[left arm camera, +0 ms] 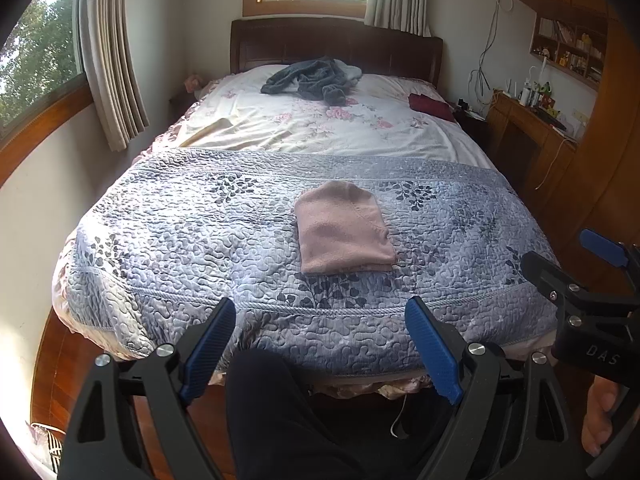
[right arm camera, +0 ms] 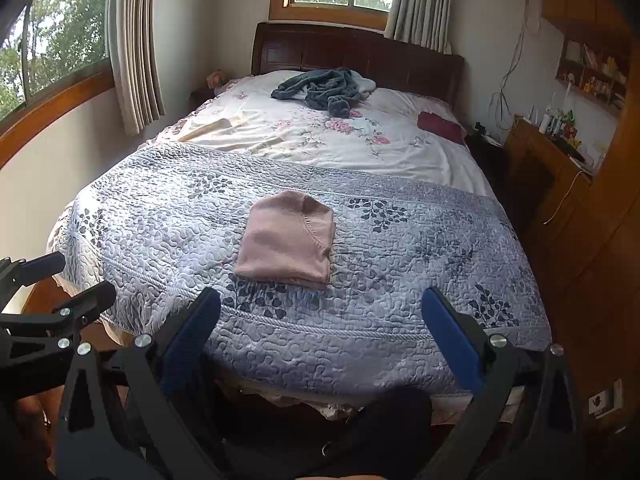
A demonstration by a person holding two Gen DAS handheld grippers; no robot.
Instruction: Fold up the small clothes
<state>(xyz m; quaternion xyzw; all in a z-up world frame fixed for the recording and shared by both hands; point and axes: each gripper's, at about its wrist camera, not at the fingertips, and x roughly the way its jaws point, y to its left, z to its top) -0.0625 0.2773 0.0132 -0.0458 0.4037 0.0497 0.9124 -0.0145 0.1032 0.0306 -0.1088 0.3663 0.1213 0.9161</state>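
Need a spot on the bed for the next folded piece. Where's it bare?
Bare quilt lies left of the folded pink garment, and right of it toward the bed's edge. Bare floral sheet sits between quilt and headboard clutter: grey clothes pile, maroon cloth.

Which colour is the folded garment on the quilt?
Dusty pink folded garment; left wrist view shows it best.

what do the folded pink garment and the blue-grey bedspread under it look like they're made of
Pink garment: probably a soft knit such as wool or fleece; its surface is matte and fuzzy, with a stitched seam. Bedspread: quilted fabric, likely cotton or polyester, puffed into pebble-shaped stitching with a slight sheen.
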